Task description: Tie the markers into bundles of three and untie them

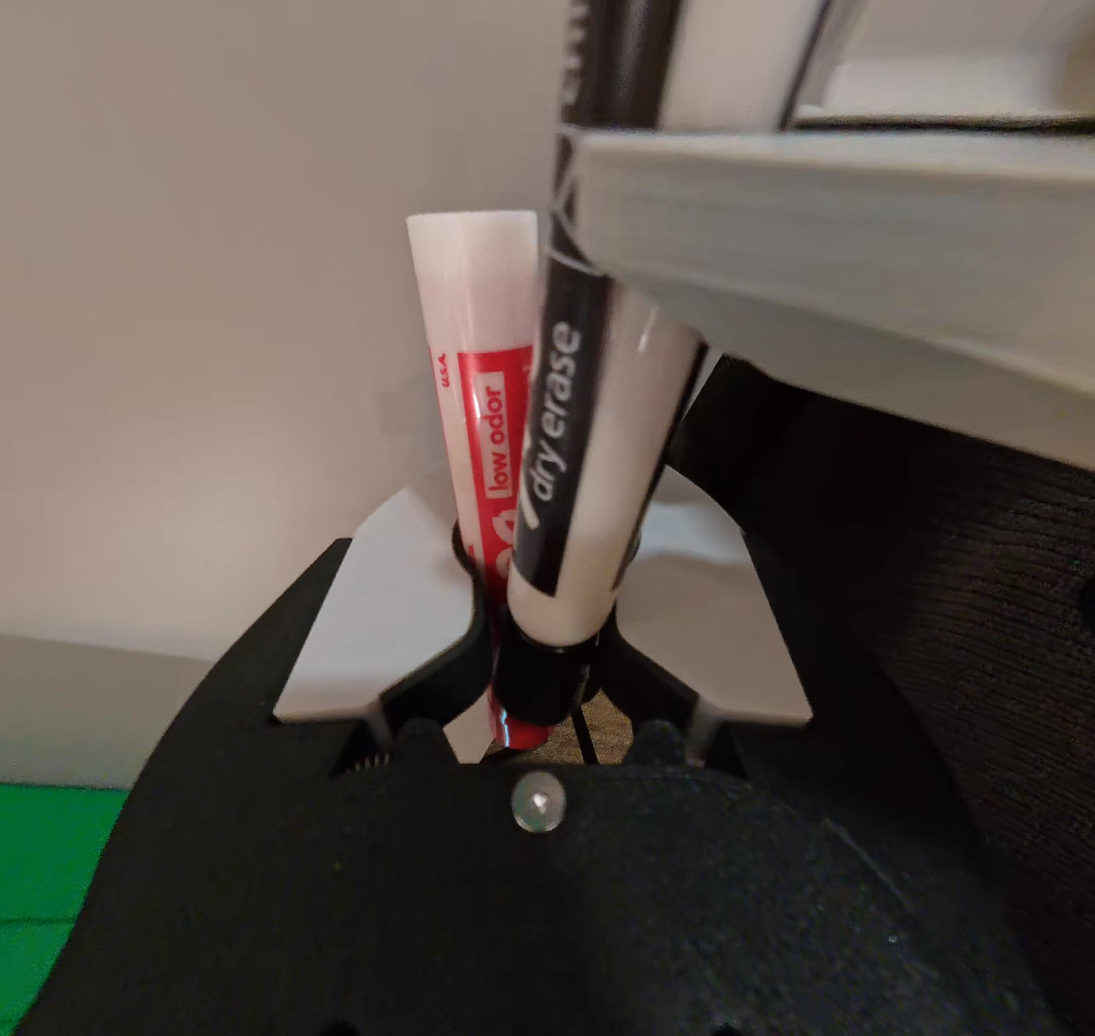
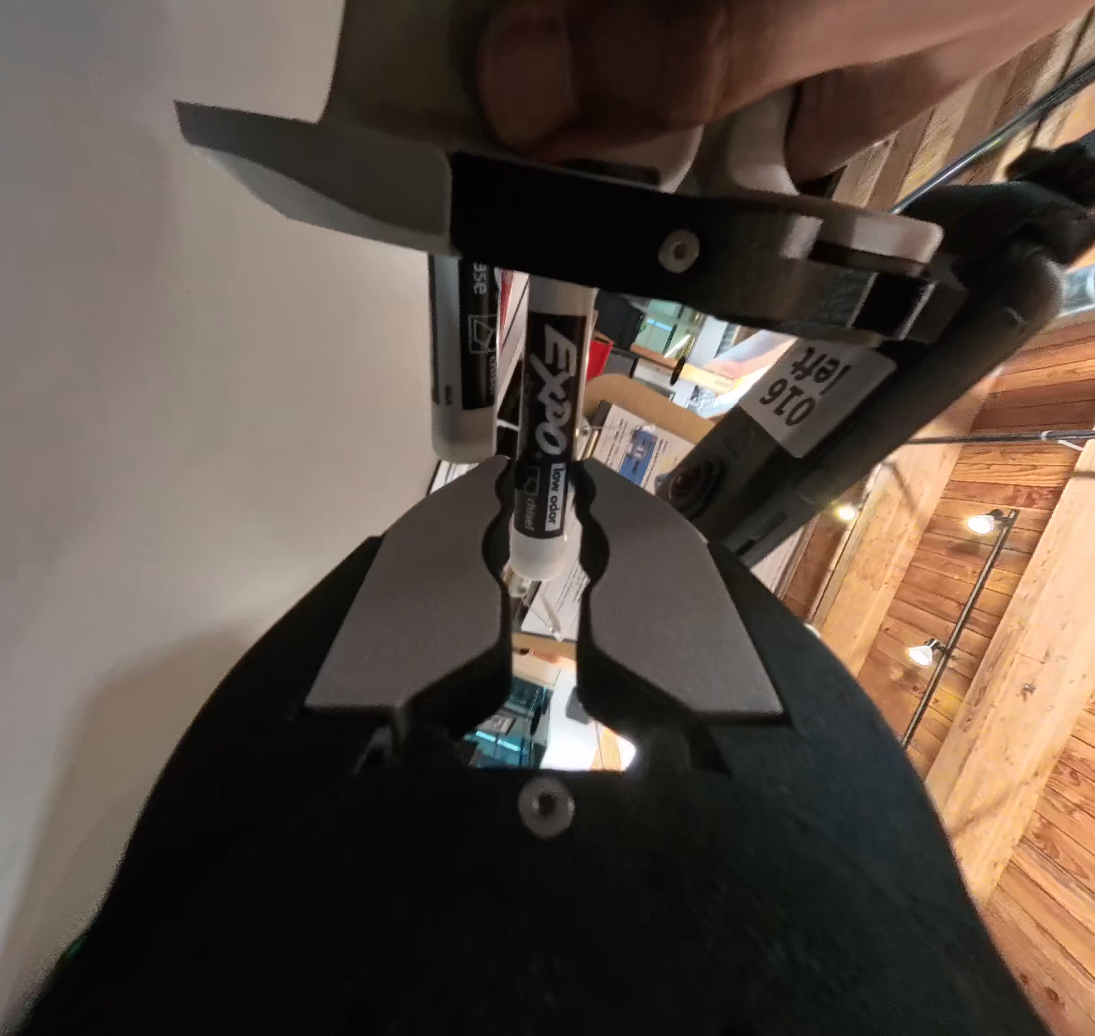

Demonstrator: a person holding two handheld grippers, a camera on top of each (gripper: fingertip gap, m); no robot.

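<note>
Black left gripper [image 1: 536,661], jaws clamped on a red marker [image 1: 480,391] and a black marker [image 1: 569,474] together. Right gripper [image 2: 542,495], jaws closed on another black marker [image 2: 542,445]. Behind: white wall [image 1: 207,178], wood-panelled room [image 2: 948,593], green surface [image 1: 53,853].

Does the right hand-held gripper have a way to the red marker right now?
Probably not: the right hand-held gripper straddles a black marker, and the red marker sits clamped in the left hand-held gripper beside a second black marker.
</note>
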